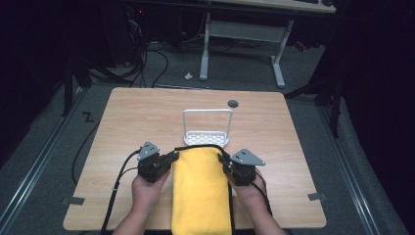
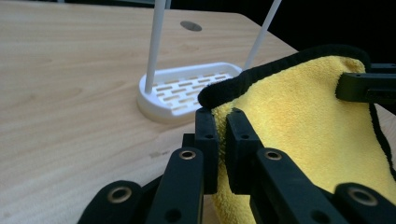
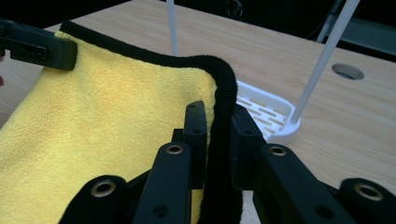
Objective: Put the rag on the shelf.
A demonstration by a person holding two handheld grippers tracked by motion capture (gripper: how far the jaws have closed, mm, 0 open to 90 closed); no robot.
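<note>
Yellow microfibre cloth (image 1: 201, 191), edged in black piping, lies lengthwise on the near half of a pale wooden table (image 1: 122, 127), its near end reaching the table's front edge and its far end lifted between two hand-held grippers. The left gripper (image 1: 172, 157) is clamped on the cloth's far-left corner; in the left gripper view its two black jaws stand close together with yellow pile and the black hem pinched between them. The right gripper (image 1: 224, 160) is clamped on the far-right corner, and the right gripper view shows the black piping running down between its jaws (the other gripper's jaw tip appears at the upper left of that picture, pressed on the opposite corner). Between the two grips the far edge arches upward, clear of the tabletop. A hand (image 1: 149, 188) holds the left gripper from below, and a second hand (image 1: 247, 192) holds the right one, both forearms entering from the bottom of the high view. Just beyond the raised edge stands a white slotted rack (image 1: 206, 138) with a tall wire hoop handle, near the cloth but apart from it. Farther back a round grey grommet (image 1: 233, 103) sits in the tabletop.
</note>
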